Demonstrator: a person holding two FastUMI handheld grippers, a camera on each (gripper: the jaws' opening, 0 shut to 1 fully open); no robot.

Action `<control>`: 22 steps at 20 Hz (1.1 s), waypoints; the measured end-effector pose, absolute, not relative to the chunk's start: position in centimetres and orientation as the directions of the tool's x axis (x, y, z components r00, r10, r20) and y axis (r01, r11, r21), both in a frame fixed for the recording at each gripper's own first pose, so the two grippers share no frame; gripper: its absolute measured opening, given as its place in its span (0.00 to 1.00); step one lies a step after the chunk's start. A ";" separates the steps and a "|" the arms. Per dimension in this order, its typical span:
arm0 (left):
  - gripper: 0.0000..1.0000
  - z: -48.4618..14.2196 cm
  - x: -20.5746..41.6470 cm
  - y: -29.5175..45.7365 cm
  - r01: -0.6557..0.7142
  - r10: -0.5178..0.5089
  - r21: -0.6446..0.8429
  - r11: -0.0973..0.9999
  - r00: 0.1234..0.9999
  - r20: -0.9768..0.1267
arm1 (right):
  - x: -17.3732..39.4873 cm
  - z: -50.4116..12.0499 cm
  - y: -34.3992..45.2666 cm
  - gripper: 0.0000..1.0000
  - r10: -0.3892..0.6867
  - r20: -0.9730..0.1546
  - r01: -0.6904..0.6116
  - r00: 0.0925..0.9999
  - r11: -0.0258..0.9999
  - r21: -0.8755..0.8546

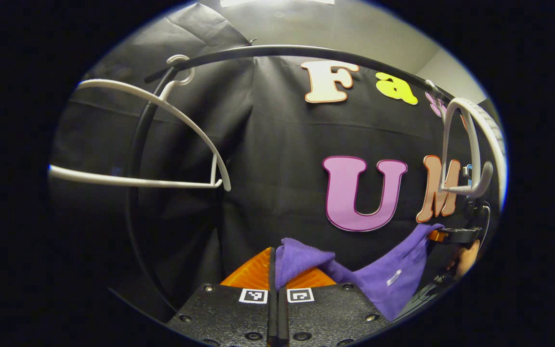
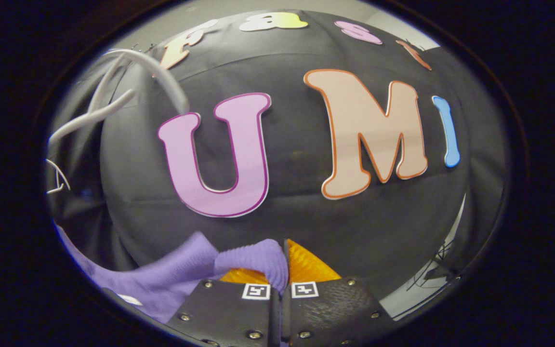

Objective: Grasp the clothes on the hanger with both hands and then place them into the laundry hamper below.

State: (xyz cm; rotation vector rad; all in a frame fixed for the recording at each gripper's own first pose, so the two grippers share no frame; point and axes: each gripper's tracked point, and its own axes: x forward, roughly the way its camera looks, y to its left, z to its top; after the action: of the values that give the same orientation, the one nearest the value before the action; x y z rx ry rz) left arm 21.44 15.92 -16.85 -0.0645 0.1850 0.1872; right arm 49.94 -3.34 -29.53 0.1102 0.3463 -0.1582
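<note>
A purple garment (image 1: 383,274) hangs stretched between both grippers, below the rail. My left gripper (image 1: 275,262) is shut on one end of it, a fold bulging above the fingers. In the left gripper view the cloth runs right to the other gripper (image 1: 455,235), held by a hand. In the right gripper view my right gripper (image 2: 283,262) is shut on the other end of the purple garment (image 2: 181,274), which trails off to the lower left. A bare white hanger (image 1: 162,144) hangs on the black rail (image 1: 282,50) at the left. Another white hanger (image 1: 475,144) hangs at the right.
The black rail's upright (image 1: 135,193) curves down at the left in the left gripper view. White hangers (image 2: 113,106) blur at the upper left of the right gripper view. Black cloth wall stands close behind everything. Thin black wire parts (image 2: 439,272) show at the lower right.
</note>
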 end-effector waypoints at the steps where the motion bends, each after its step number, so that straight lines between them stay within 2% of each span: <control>1: 0.00 -17.3 21.1 15.9 -0.197 0.185 -0.050 0.979 0.965 -0.185 | 49.0 -29.5 -3.2 0.02 -0.142 -0.339 0.174 0.930 0.983 0.066; 4: 0.00 -17.9 20.6 16.2 -0.234 0.232 0.011 0.972 0.953 -0.194 | 46.2 -29.1 -2.2 0.02 -0.140 -0.331 0.161 0.933 0.986 0.037; 7: 0.00 -17.8 19.1 16.2 -0.248 0.244 0.006 0.969 0.951 -0.189 | 43.2 -27.3 -0.8 0.02 -0.132 -0.300 0.135 0.945 0.991 -0.010; 8: 0.00 -17.5 18.7 16.3 -0.250 0.246 0.002 0.968 0.952 -0.185 | 42.1 -26.6 -0.3 0.07 -0.126 -0.291 0.125 0.948 0.992 -0.021; 9: 0.00 -17.0 18.2 16.3 -0.247 0.242 -0.009 0.969 0.953 -0.180 | 41.1 -25.8 0.1 0.02 -0.116 -0.279 0.117 0.953 0.993 -0.016; 10: 0.01 -16.7 17.4 16.1 -0.247 0.239 -0.018 0.969 0.953 -0.184 | 40.0 -25.0 0.5 0.02 -0.112 -0.269 0.114 0.957 0.993 -0.006; 19: 0.00 -9.1 11.7 12.7 -0.159 0.155 -0.028 0.987 0.982 -0.106 | 31.8 -16.4 1.7 0.02 -0.085 -0.166 0.092 0.982 0.995 0.034; 22: 0.01 -7.9 9.9 9.4 -0.086 0.084 -0.019 0.996 0.992 -0.099 | 29.5 -14.0 2.2 0.02 -0.050 -0.140 0.054 0.989 0.998 0.026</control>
State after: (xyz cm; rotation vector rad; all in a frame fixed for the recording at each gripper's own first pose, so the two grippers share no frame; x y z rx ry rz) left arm 9.86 9.38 -7.93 -0.0231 0.0980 0.0851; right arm 29.50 2.16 -13.98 0.0295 0.1401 -0.0525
